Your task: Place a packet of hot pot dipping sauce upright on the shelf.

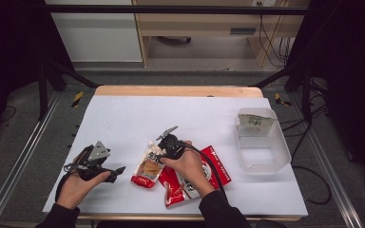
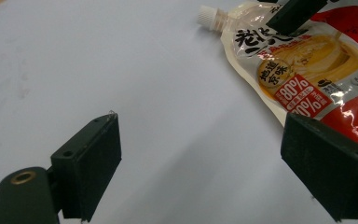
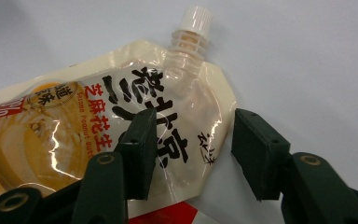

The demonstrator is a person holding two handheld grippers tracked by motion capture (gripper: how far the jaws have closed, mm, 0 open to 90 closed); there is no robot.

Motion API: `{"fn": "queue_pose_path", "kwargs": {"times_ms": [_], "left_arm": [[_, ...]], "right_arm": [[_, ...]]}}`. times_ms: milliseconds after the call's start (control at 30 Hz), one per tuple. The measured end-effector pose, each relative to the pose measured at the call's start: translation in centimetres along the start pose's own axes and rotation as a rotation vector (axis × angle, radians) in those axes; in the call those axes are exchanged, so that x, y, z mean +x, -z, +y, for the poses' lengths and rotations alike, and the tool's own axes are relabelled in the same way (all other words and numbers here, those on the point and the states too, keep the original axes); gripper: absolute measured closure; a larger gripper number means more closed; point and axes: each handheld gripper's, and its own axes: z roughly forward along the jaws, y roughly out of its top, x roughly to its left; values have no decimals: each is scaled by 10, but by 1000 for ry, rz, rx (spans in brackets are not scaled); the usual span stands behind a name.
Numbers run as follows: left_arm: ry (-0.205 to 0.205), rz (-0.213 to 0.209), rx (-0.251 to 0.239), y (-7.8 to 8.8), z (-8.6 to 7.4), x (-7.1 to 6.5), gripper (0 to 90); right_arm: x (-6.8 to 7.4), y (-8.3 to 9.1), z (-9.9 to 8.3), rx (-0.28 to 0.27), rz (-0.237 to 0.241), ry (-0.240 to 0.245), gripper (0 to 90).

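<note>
A cream and orange spouted sauce pouch [image 1: 148, 167] lies flat on the white table, its white cap [image 3: 196, 18] pointing away from the person. My right gripper [image 1: 160, 151] hovers over the pouch's top end. In the right gripper view its jaws [image 3: 193, 135] straddle the pouch's [image 3: 74, 135] upper corner below the spout, with a gap left and no pad pressing. My left gripper [image 1: 116, 172] rests to the left of the pouch, wide open [image 2: 200, 140] over bare table, with the pouch [image 2: 298, 70] ahead to its right.
A red packet [image 1: 218, 168] lies under and to the right of the pouch, partly beneath the right hand. A clear plastic container [image 1: 266, 164] with a paper label stands at the right side of the table. Cables trail from both grippers.
</note>
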Motion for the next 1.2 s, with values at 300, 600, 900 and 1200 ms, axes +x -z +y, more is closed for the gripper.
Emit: {"fn": "queue_pose_path", "kwargs": {"times_ms": [300,600,900,1200], "left_arm": [[1,0,-1,0,1,0,123],[3,0,-1,1,0,1,124],[0,0,-3,4,2,2,126],[11,2,-7,12,1,8,126]], "right_arm": [[3,3,-1,22,-17,16,663],[7,6,0,3,-2,43,864],[12,26,11,-60,0,78,887],[32,70,25,-212,34,163,895]]}}
